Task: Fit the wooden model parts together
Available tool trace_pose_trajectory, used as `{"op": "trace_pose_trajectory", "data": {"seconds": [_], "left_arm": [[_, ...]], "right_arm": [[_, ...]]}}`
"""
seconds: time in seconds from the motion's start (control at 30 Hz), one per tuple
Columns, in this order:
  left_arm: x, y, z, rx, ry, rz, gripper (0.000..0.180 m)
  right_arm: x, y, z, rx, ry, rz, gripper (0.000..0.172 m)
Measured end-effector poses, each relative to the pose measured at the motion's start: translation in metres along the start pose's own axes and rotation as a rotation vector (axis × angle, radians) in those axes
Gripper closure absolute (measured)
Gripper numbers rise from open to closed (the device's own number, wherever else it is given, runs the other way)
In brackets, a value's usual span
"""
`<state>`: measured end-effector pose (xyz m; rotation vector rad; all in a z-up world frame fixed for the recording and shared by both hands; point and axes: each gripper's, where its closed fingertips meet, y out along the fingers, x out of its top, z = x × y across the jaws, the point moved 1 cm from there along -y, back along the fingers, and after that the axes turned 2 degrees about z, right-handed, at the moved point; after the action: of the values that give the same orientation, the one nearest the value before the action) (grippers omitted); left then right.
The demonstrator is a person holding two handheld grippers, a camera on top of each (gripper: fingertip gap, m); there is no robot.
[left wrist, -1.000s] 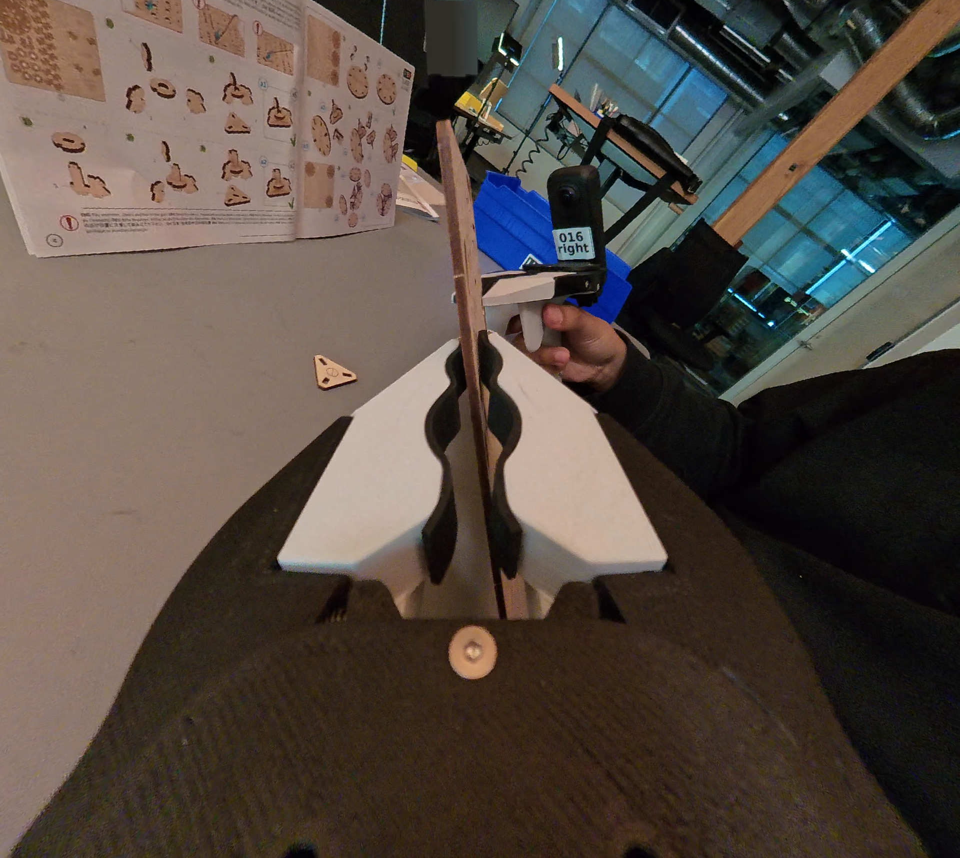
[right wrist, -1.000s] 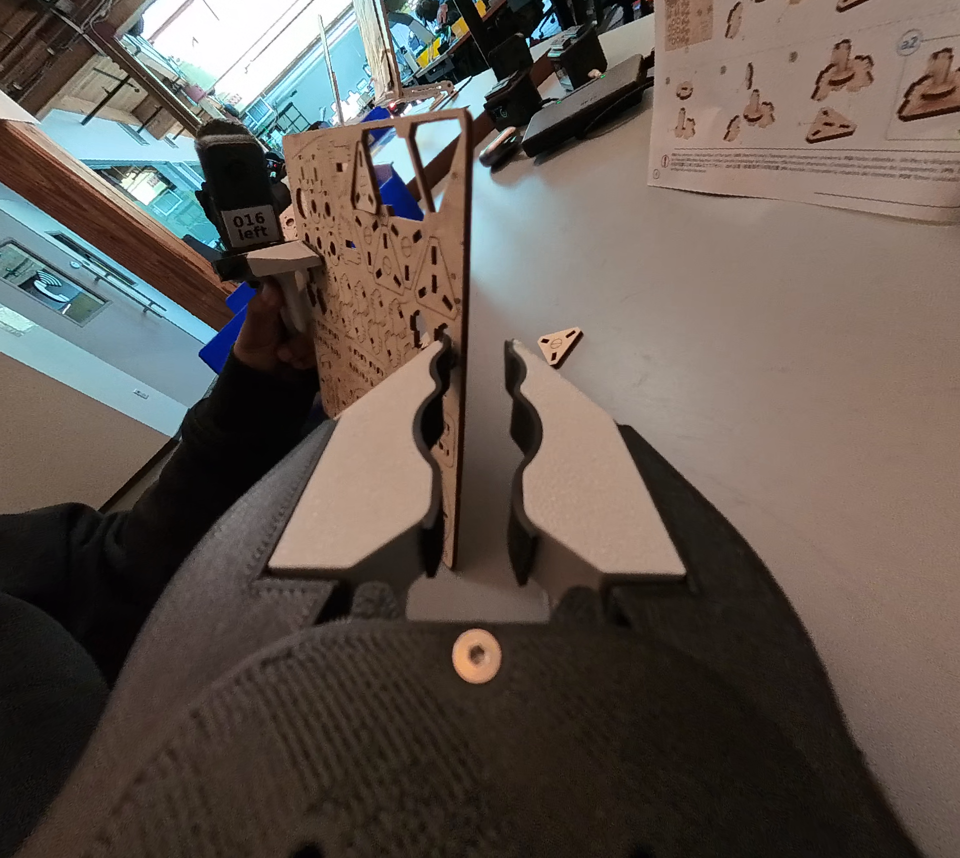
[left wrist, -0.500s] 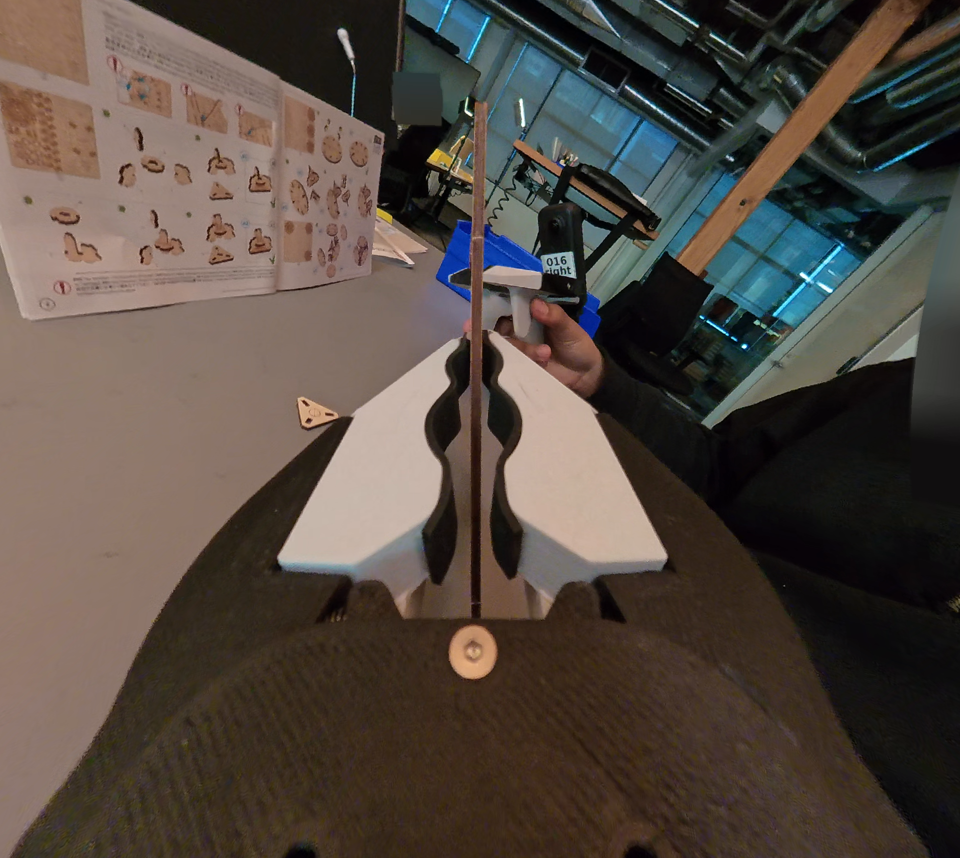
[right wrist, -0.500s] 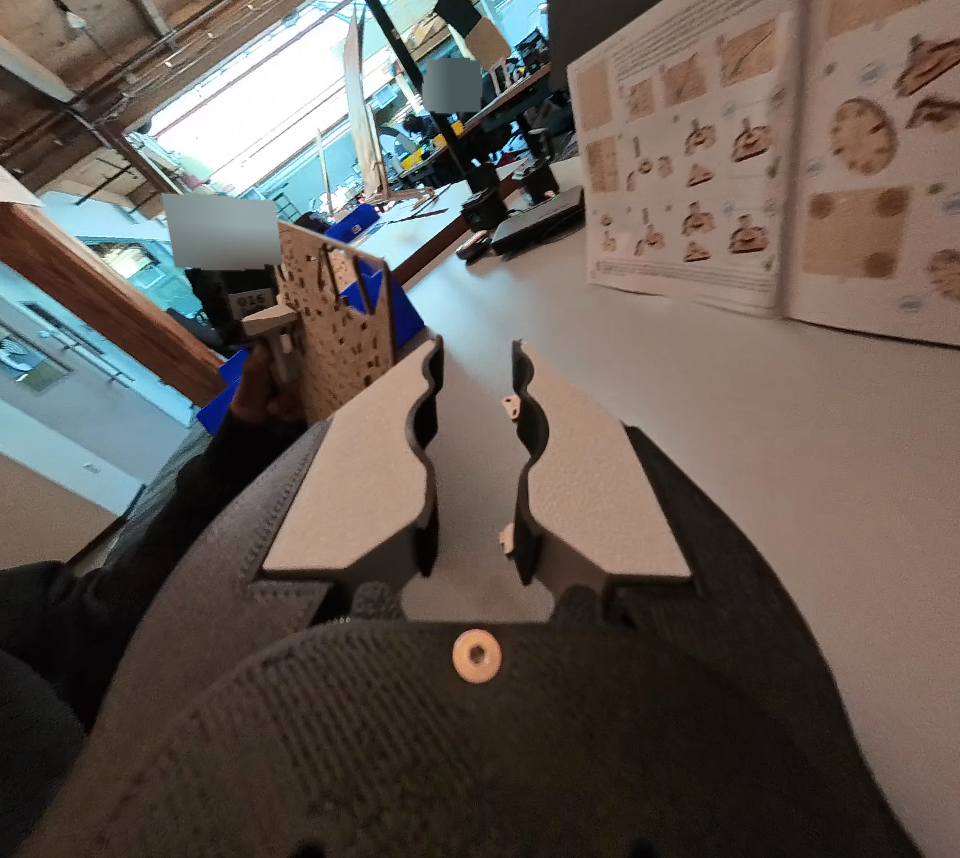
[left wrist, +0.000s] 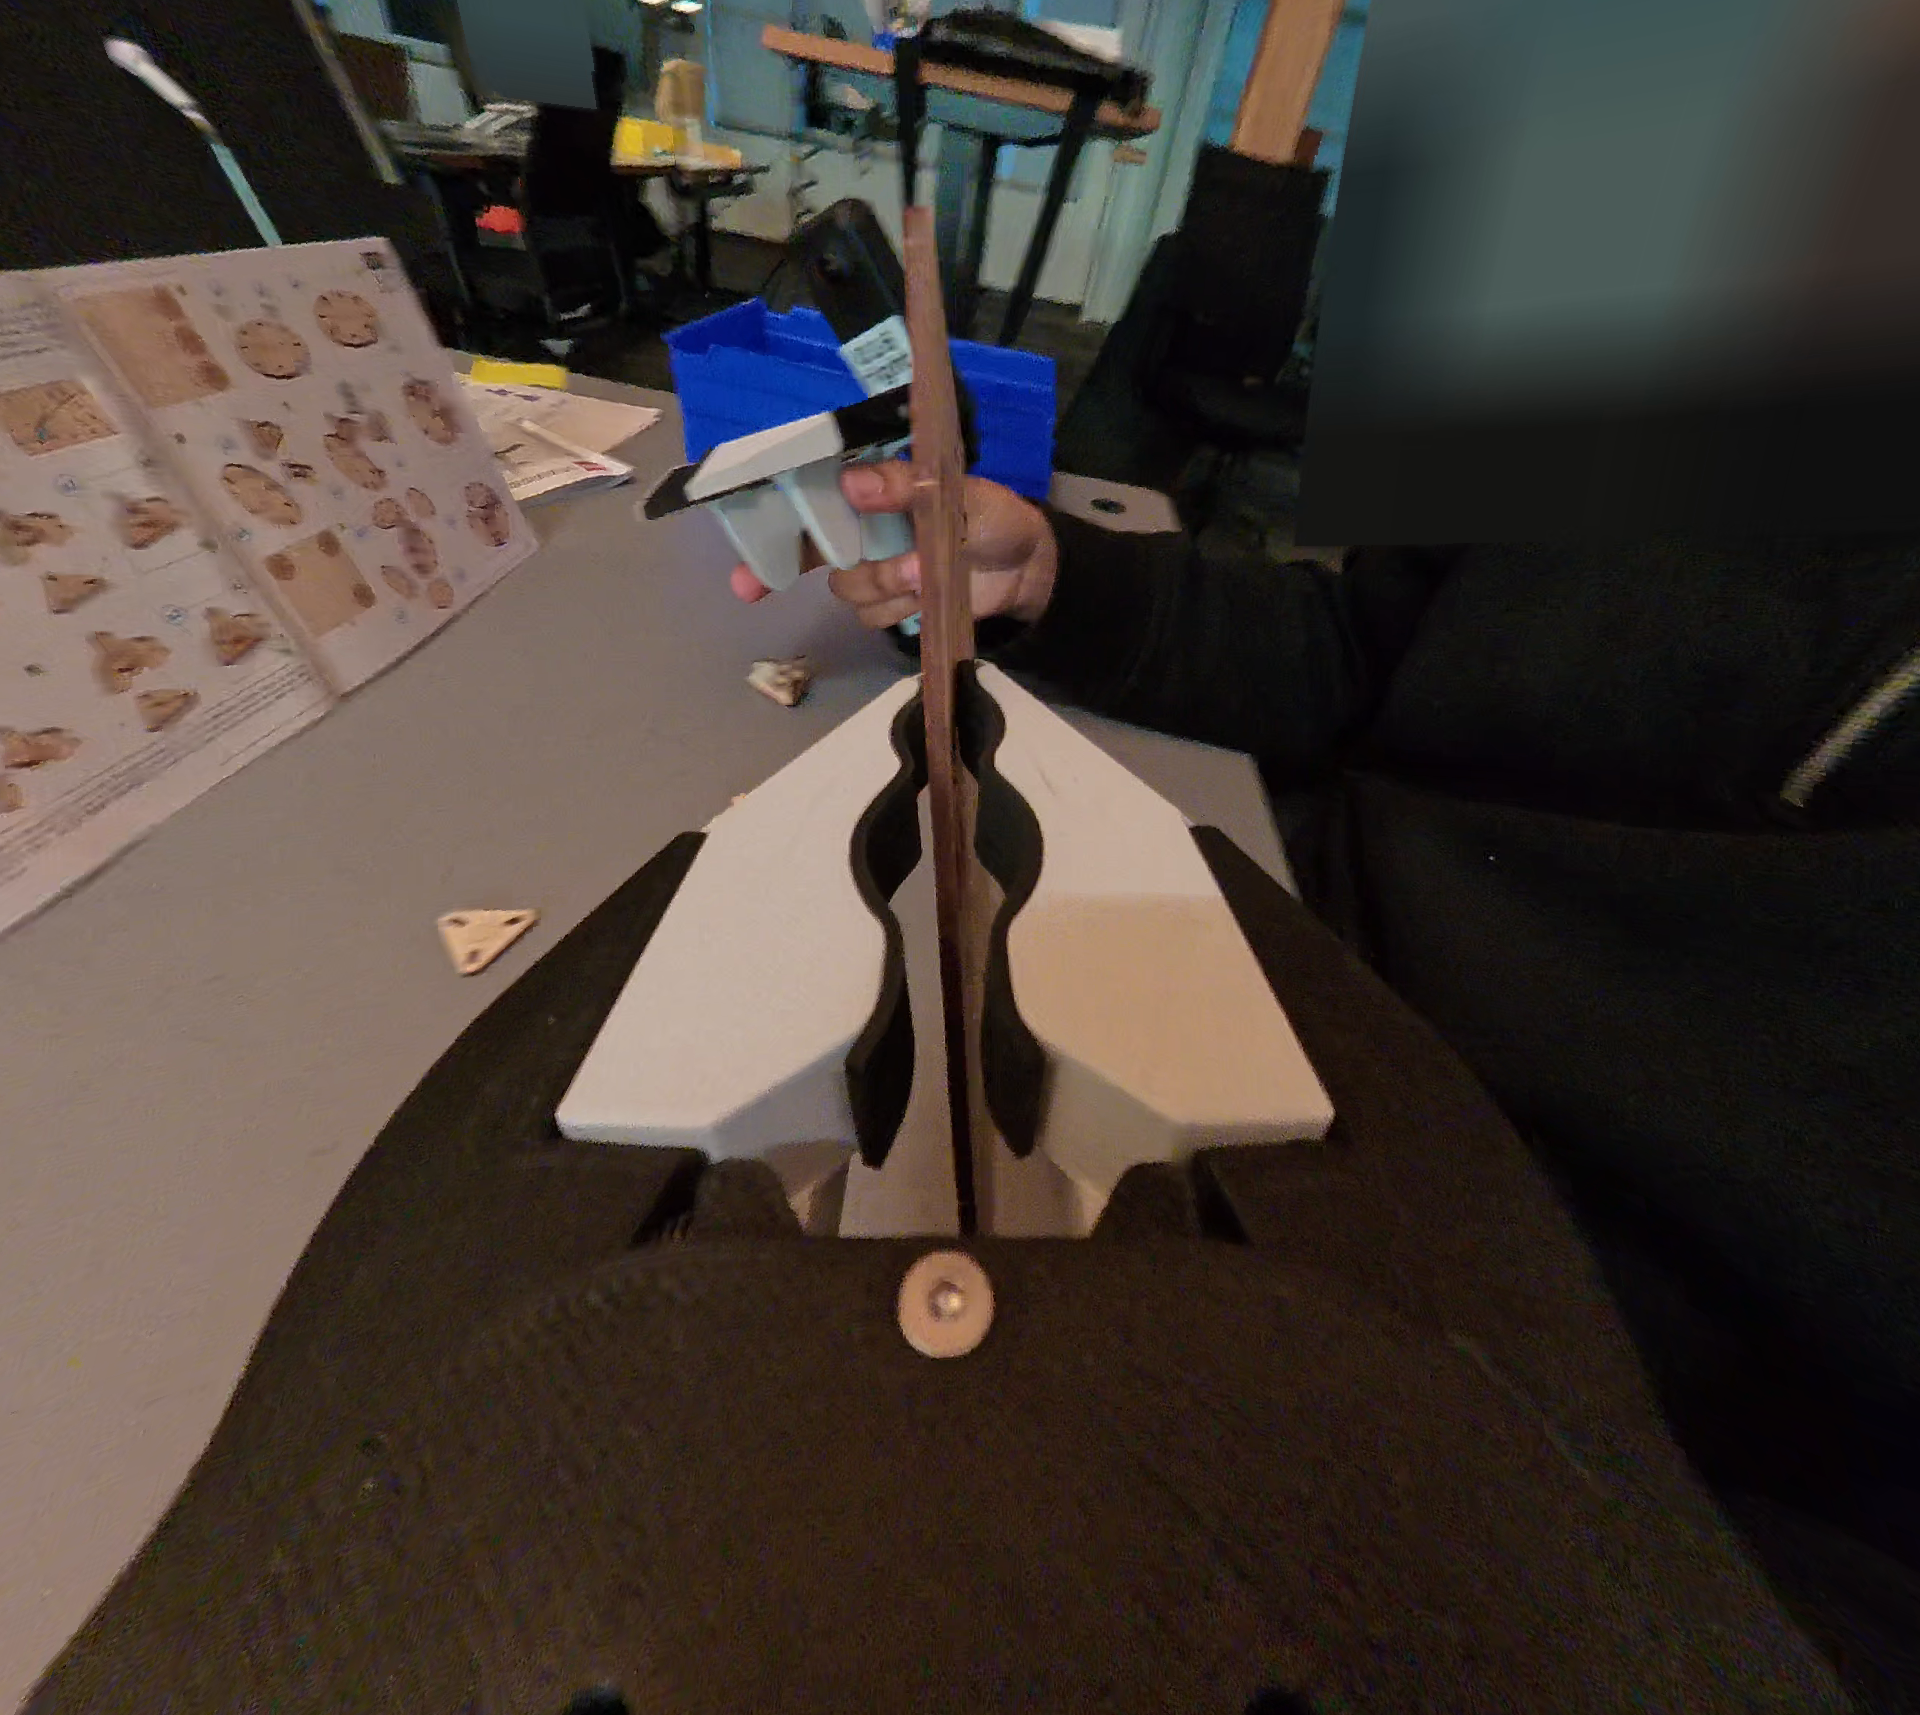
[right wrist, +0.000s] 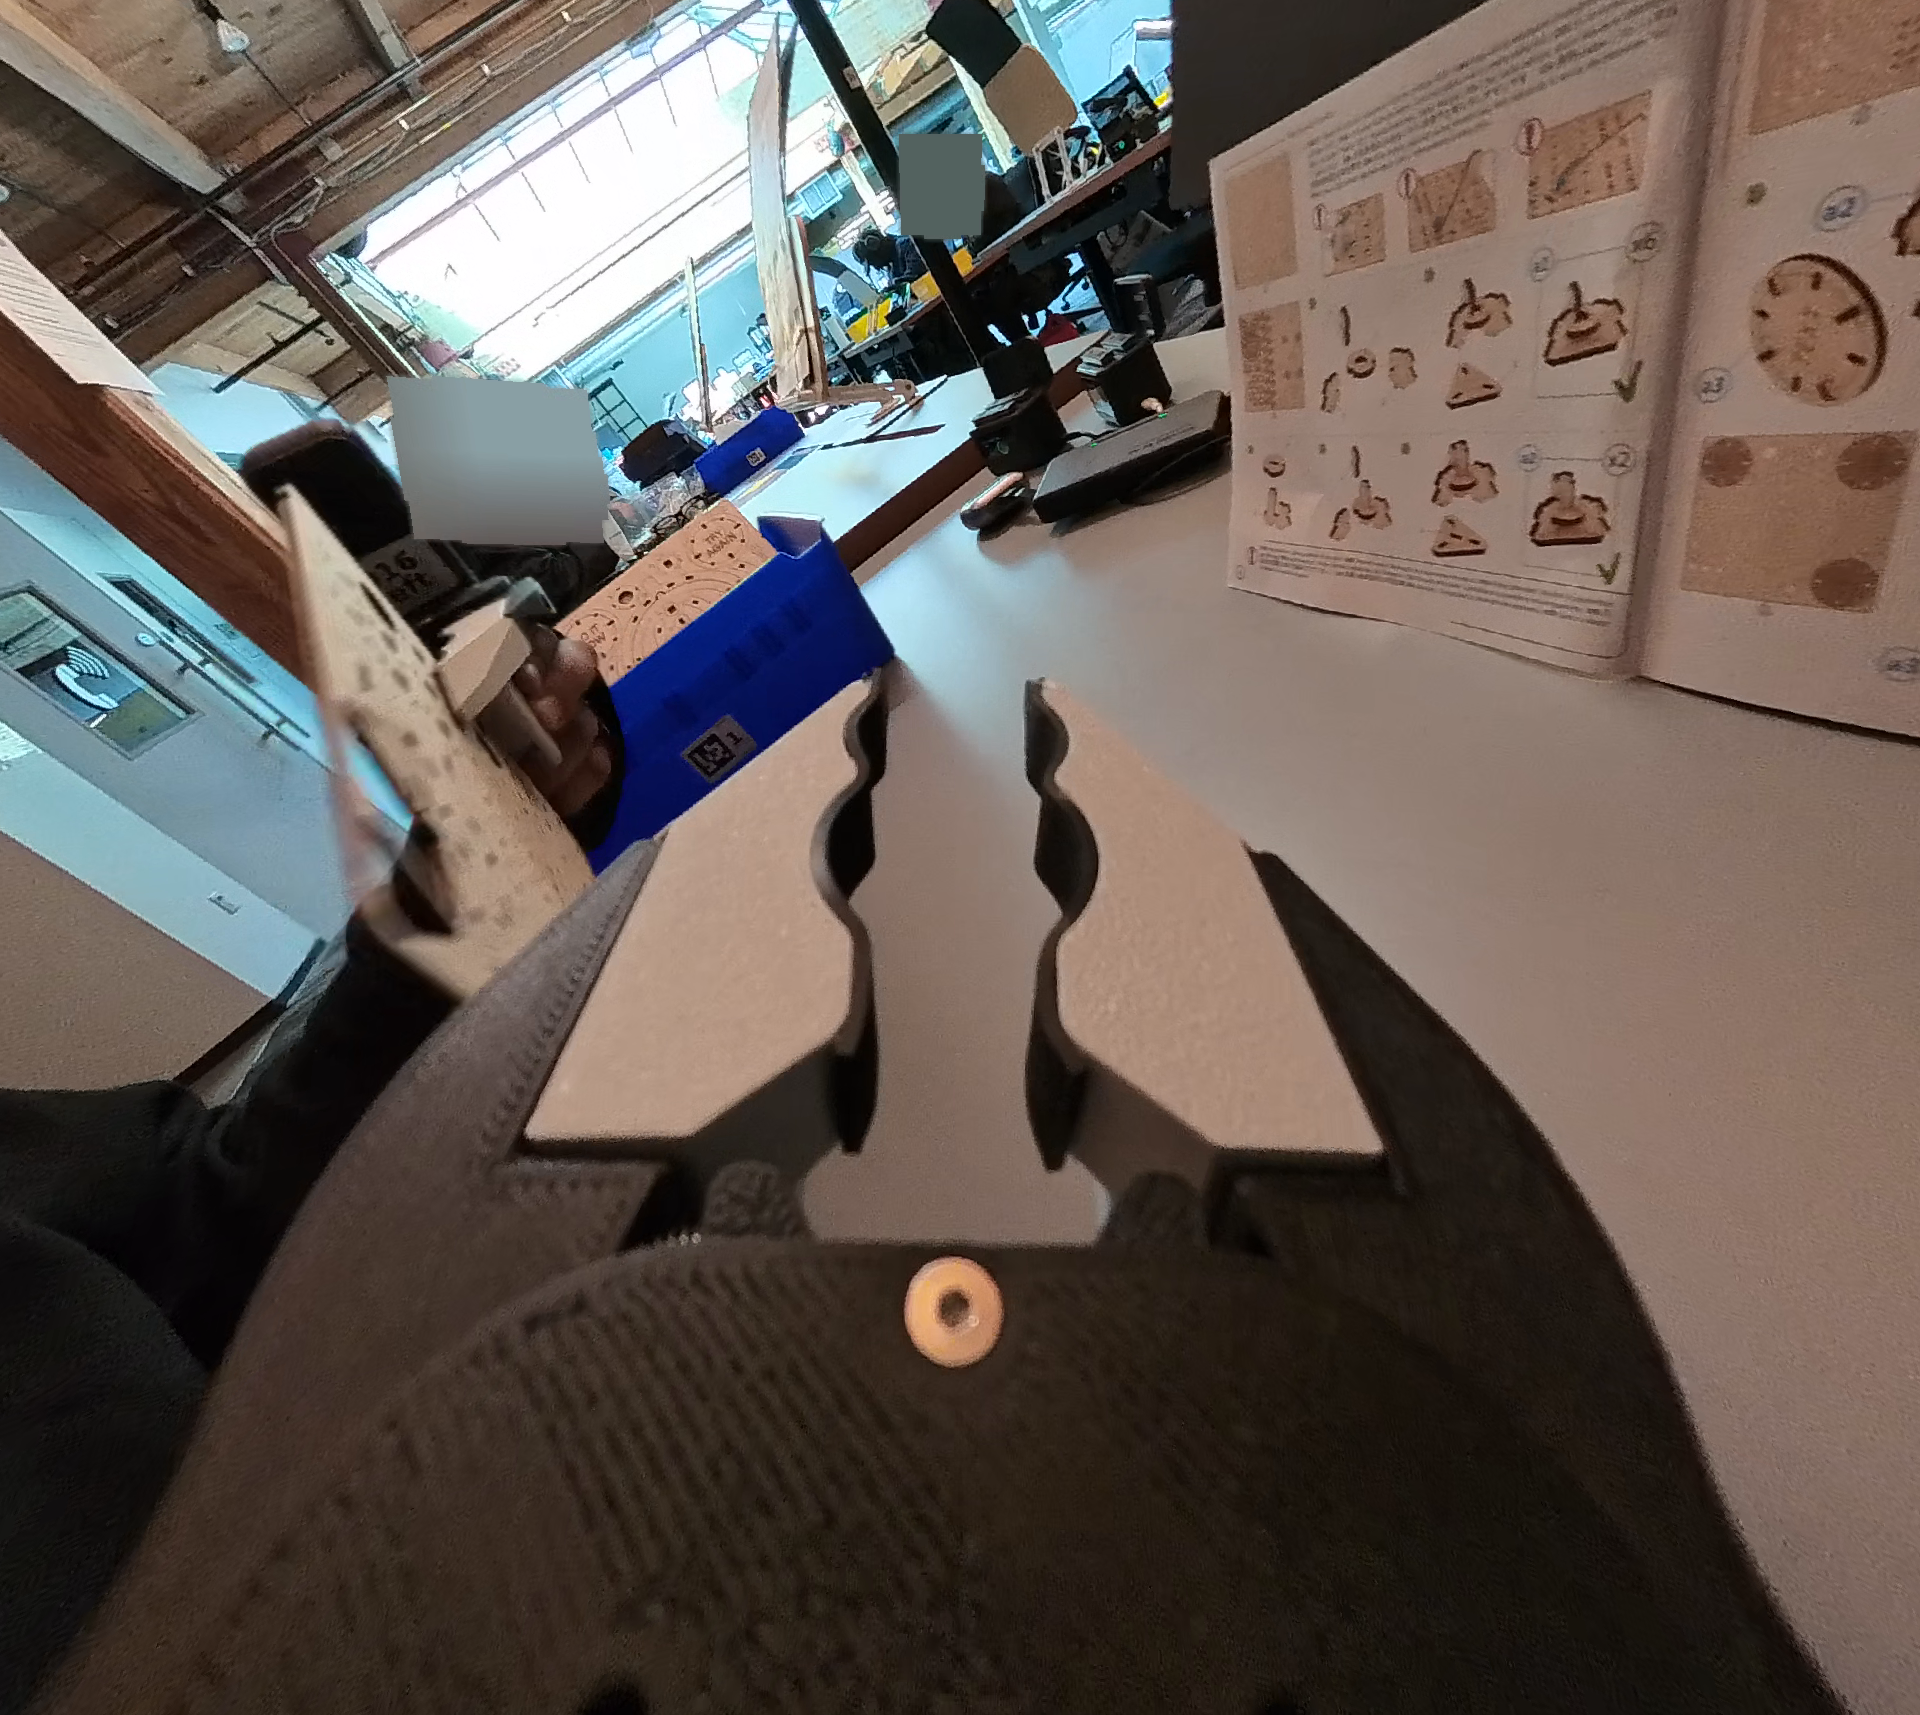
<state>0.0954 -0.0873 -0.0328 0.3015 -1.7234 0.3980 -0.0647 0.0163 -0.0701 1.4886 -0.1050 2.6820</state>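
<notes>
Left tool (left wrist: pixel 948 689) clenched on thin laser-cut plywood sheet (left wrist: pixel 935 439), held edge-on above the tabletop's (left wrist: pixel 312 990) near edge. Right tool (right wrist: pixel 956 699) released, nothing btwn its fingers, over mid-tabletop.

Risk: sheet's brittle, perforated w/ cutouts; a twist or bump could snap it or drop pieces. Wavy black pads (left wrist: pixel 883 834), matte white fingers. Small wooden triangle (left wrist: pixel 486 936) lies loose nearby.

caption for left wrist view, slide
Left gripper clamps thin laser-cut wooden sheet edge-on above grey table.
</notes>
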Motion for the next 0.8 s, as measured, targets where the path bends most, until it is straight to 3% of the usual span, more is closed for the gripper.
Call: {"op": "trace_pose_trajectory", "data": {"seconds": [0.13, 0.27, 0.43, 0.57, 0.67, 0.8], "left_arm": [[0.012, -0.003, 0.009, 0.205, 0.115, 0.04, 0.18], [0.015, -0.012, 0.014, 0.387, 0.213, 0.168, 0.18], [0.01, -0.014, 0.001, 0.433, 0.255, 0.334, 0.18], [0.015, -0.014, 0.002, 0.571, 0.377, 0.43, 0.18], [0.002, -0.009, -0.001, 0.533, 0.343, 0.51, 0.178], [-0.019, 0.001, -0.025, 0.331, 0.18, 0.571, 0.169]], "right_arm": [[0.002, -0.001, 0.003, -0.004, -0.011, 0.001, 0.147], [0.008, -0.005, 0.005, 0.0, 0.003, -0.024, 0.148], [0.009, -0.005, 0.009, 0.008, 0.008, -0.026, 0.148], [0.007, -0.004, 0.01, -0.002, -0.004, -0.013, 0.148], [0.007, -0.004, 0.008, -0.01, -0.006, -0.012, 0.148], [0.004, -0.003, 0.007, -0.015, -0.003, -0.003, 0.148]]}}
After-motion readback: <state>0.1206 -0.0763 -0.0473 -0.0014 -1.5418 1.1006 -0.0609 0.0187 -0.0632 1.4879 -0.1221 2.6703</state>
